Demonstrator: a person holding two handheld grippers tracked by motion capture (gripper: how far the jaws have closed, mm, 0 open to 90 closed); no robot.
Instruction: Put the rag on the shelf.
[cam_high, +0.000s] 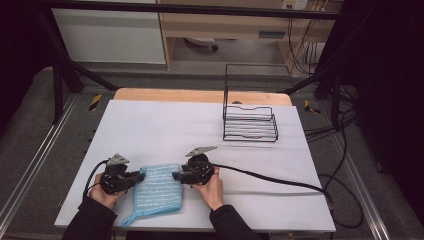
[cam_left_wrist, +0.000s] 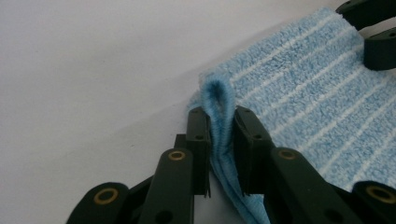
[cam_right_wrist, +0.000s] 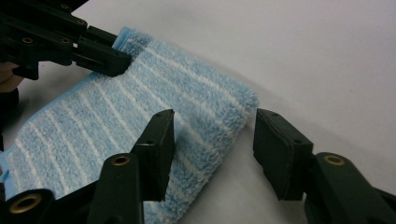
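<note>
Left tool pinches towel edge; right tool straddles corner.

A white sheet covers the desk, whose pale wooden top shows as a strip along the far edge. Grey carpet lies on the floor around it, crossed on both sides by metal rails. Black frame bars slant down at the left and right, and one runs level across the top. Beyond the desk stand a white cabinet and light wooden furniture. Black cables loop over the floor at the right, where the room falls into darkness.
</note>
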